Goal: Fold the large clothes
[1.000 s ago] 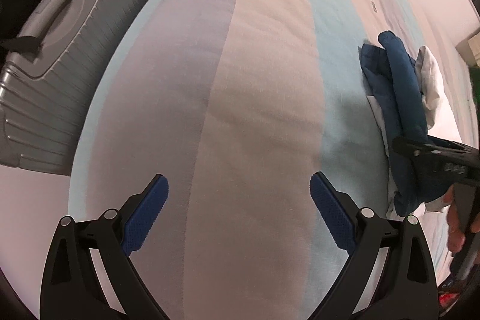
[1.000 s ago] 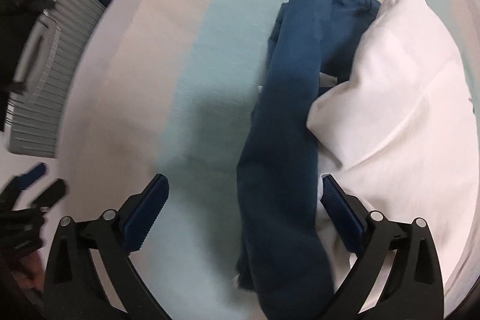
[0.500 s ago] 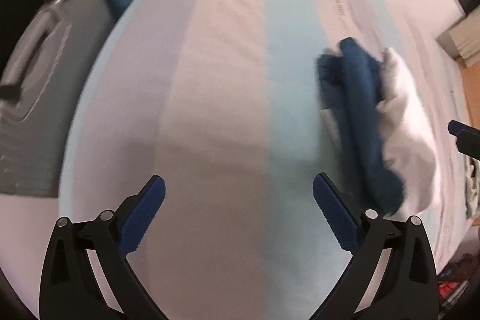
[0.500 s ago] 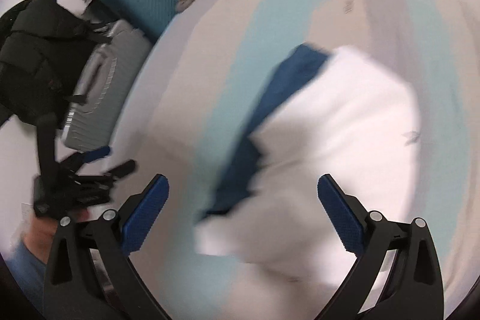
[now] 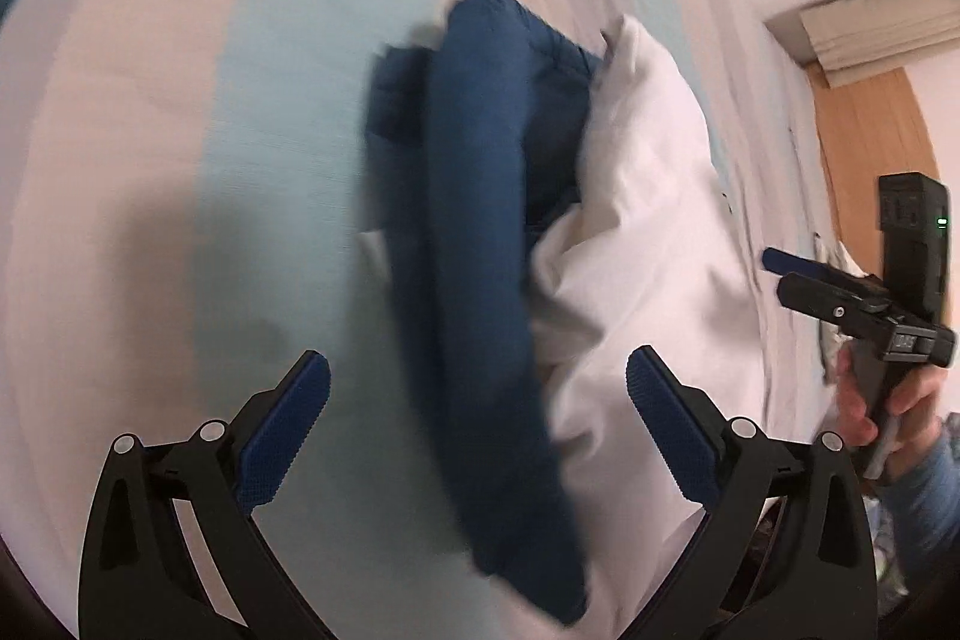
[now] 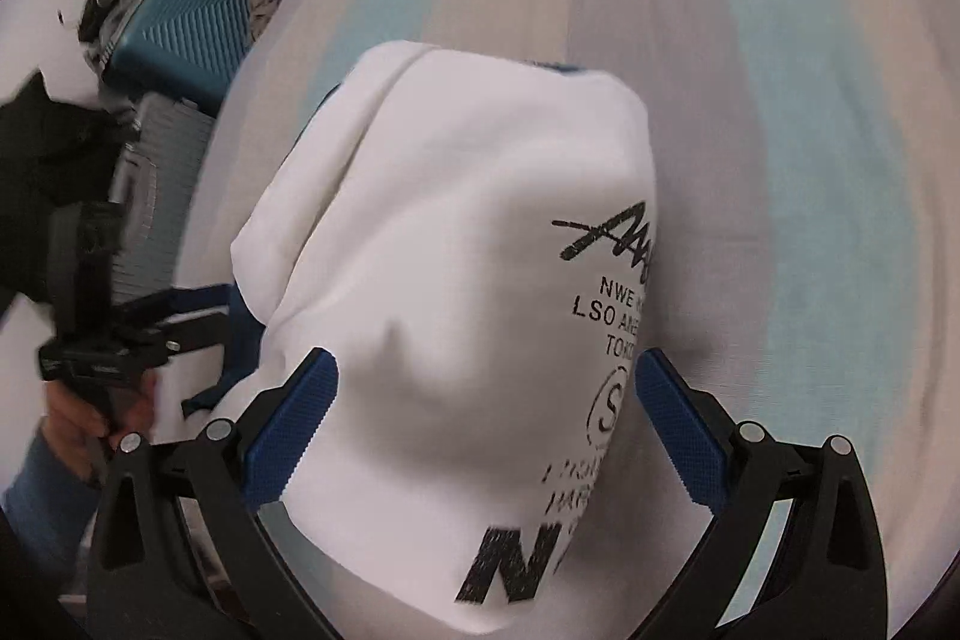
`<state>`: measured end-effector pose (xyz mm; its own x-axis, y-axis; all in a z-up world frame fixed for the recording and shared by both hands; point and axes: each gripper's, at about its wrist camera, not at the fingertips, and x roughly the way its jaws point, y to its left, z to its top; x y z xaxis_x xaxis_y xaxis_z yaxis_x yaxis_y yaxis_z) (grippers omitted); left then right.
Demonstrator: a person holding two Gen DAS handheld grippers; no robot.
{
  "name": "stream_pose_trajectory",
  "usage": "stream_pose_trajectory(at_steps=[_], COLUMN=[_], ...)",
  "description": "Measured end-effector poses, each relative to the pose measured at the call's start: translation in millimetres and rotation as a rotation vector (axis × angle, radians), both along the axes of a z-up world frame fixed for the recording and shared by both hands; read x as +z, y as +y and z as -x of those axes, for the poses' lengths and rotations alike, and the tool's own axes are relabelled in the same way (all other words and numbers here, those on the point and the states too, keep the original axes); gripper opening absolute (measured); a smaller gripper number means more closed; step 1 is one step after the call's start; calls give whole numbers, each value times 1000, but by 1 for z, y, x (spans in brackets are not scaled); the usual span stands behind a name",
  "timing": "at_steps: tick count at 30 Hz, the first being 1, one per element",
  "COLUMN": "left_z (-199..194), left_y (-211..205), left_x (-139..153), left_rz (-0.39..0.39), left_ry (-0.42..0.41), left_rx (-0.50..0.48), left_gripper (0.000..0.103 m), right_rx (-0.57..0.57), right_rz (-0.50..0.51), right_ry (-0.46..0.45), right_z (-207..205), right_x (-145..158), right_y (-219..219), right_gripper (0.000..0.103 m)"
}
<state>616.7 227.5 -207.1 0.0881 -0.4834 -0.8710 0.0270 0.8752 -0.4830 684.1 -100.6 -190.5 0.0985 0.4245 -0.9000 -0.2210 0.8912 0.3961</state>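
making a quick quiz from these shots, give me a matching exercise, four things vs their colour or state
Things:
1. garment with printed lettering
2. ribbed hard suitcase
3. long bunched garment
4. left gripper

Colour or state:
a. dark blue
b. white
c. jaws spread, nothing held
d. teal

Pairs: 1-b, 2-d, 3-a, 4-c

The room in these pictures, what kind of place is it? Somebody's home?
Most likely a bedroom in a home. The clothes lie on a wide striped bedsheet, suitcases with loose clothing piled on top stand beside the bed, and a wooden floor shows past its far edge.
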Motion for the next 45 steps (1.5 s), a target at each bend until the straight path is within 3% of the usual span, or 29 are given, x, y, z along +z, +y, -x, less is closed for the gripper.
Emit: stream_pose_trajectory(at_steps=[8, 13, 16, 20, 21, 24, 28, 30, 32, 35, 41, 45], left_z=[-17, -20, -21, -18, -17, -13, -7, -1, 4, 12, 17, 21], left_y=[-17, -31, -36, -46, -51, -65, -71, -80, -85, -93, -94, -92], left_x=[-52, -75, -84, -84, -83, -81, -79, -77, -71, -63, -62, -54], left_rz=[137, 126, 114, 59, 33, -38, -66, -75, -59, -66, -71, -50], left_ry=[126, 154, 159, 141, 131, 110, 91, 76, 58, 35, -4, -26], left_rx=[9, -17, -25, -47, -58, -82, -78, -77, -83, -108, -116, -109], left_gripper=[97, 98, 98, 98, 98, 98, 98, 94, 76, 59, 41, 35], right_rx=[12, -8, 28, -23, -32, -40, -37, -20, -17, -4, 17, 25], right_rz=[-112, -153, -99, -170, -173, -179, -181, -169, -161, -163, -174, -209], right_ry=[104, 123, 121, 232, 217, 192, 172, 152, 138, 106, 69, 47], right_z=[-14, -19, -19, -16, -14, -9, -5, -2, 1, 7, 16, 17], right_x=[-54, -69, -80, -111, -112, -107, -100, -94, -89, -77, -56, -48], right_y=[-13, -12, -9, -22, -23, -22, -24, -24, -26, -25, -19, -14], right_gripper=[96, 97, 97, 97, 96, 81, 62, 55, 50, 42, 39, 35])
